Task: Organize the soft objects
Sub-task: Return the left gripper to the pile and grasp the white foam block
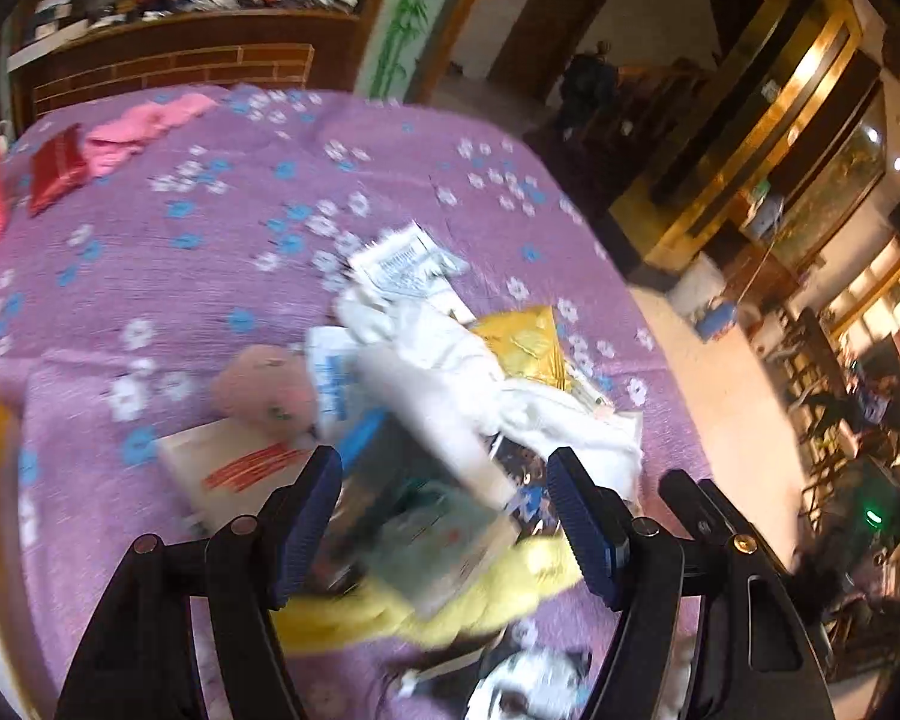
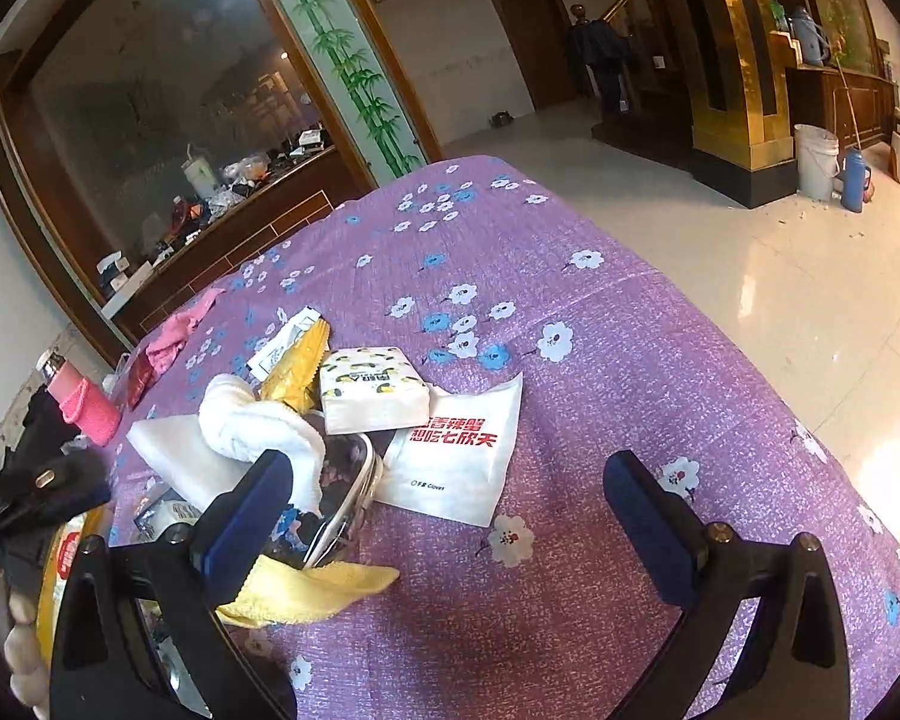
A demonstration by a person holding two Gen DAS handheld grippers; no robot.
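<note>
A pile lies on the purple flowered tablecloth [image 1: 210,252]. In it are a white towel [image 1: 450,372], a yellow cloth [image 1: 450,600], a pink plush toy [image 1: 264,390] and boxes. My left gripper [image 1: 444,510] is open, its fingers over a box on the yellow cloth, holding nothing. In the right wrist view the white towel [image 2: 252,420], the yellow cloth [image 2: 312,594], a tissue pack [image 2: 372,390] and a white glove bag [image 2: 456,456] show. My right gripper [image 2: 450,516] is open and empty above the tablecloth [image 2: 630,360]. A pink cloth [image 1: 138,132] lies at the far side.
A red packet [image 1: 57,168] lies beside the pink cloth. A gold foil packet [image 1: 528,342] sits under the towel. The table edge drops to a tiled floor [image 2: 780,276] on the right. A cluttered wooden sideboard [image 2: 222,228] stands behind the table.
</note>
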